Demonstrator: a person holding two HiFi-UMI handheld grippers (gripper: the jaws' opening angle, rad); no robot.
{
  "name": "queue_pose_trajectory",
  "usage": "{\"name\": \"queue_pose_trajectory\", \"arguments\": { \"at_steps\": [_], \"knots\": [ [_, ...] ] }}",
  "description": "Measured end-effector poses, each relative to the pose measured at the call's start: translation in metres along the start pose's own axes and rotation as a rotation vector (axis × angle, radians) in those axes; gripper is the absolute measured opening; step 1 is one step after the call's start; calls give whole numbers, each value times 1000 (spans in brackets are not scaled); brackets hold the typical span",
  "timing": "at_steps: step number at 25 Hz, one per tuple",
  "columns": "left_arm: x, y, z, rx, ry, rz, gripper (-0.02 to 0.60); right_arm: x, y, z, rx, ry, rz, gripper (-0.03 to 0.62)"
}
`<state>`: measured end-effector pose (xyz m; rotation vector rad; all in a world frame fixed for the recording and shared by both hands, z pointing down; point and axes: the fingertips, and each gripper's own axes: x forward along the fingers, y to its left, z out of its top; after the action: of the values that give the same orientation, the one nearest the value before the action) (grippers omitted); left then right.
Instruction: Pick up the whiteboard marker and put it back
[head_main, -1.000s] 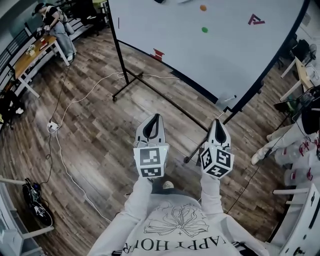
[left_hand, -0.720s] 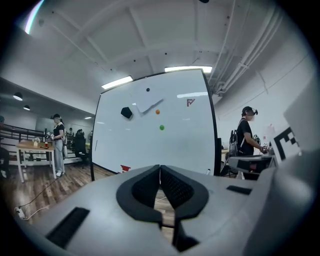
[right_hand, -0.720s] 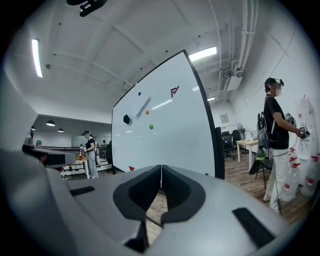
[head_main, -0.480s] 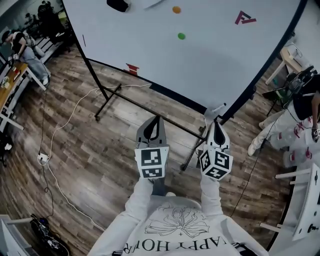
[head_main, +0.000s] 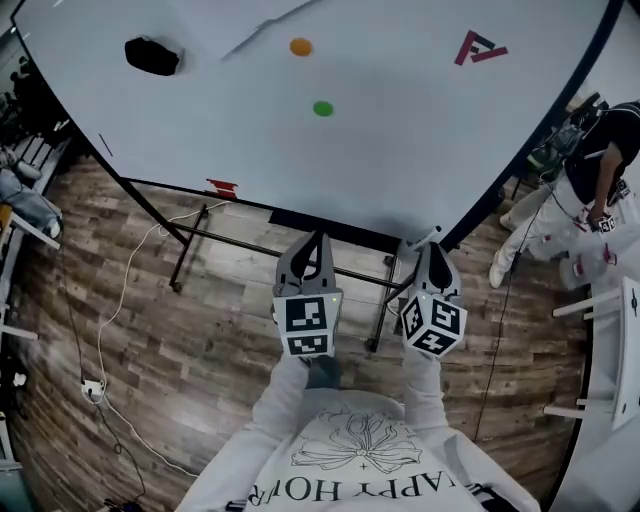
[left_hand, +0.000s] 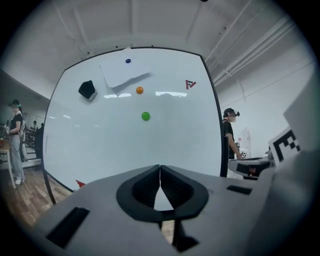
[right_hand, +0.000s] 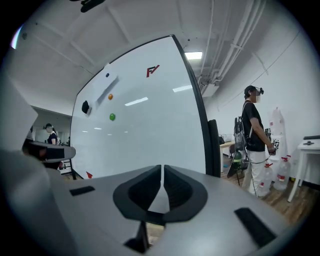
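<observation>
A big whiteboard (head_main: 400, 130) on a wheeled stand fills the top of the head view. On it are a black eraser (head_main: 152, 56), an orange magnet (head_main: 301, 46), a green magnet (head_main: 323, 108) and a red logo (head_main: 478, 47). A small red object (head_main: 222, 188) sits at the board's lower edge; whether it is the marker I cannot tell. My left gripper (head_main: 318, 240) and right gripper (head_main: 432, 248) are held side by side, pointing at the board's lower part. Both are shut and empty, as the left gripper view (left_hand: 160, 167) and the right gripper view (right_hand: 163, 167) show.
The board's black stand legs (head_main: 190, 240) spread over the wood floor. A white cable (head_main: 120, 300) runs to a power strip (head_main: 92, 388). A person (head_main: 590, 190) stands right of the board, by a white table (head_main: 620, 400). Another person (left_hand: 15, 140) stands far left.
The whiteboard has come nearer and now fills the top of the head view, with the eraser in sight. Both grippers have moved toward it together, still shut.
</observation>
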<state>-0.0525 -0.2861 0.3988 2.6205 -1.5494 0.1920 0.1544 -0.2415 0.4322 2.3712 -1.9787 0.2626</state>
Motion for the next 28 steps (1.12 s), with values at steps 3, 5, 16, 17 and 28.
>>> {"name": "queue_pose_trajectory", "arguments": {
  "at_steps": [3, 5, 16, 17, 28],
  "knots": [
    [27, 0, 1, 1, 3, -51, 6, 15, -8, -1, 0, 7, -50, 5],
    [42, -2, -1, 4, 9, -83, 6, 22, -13, -2, 4, 10, -81, 5],
    [95, -18, -10, -7, 38, -167, 6, 48, -43, -17, -11, 65, -154, 29],
    [98, -20, -11, -5, 42, -168, 6, 52, -45, -19, -9, 73, -149, 52],
    [120, -27, -29, 0, 101, -153, 6, 85, -67, -56, 38, 179, -129, 140]
  ]
}}
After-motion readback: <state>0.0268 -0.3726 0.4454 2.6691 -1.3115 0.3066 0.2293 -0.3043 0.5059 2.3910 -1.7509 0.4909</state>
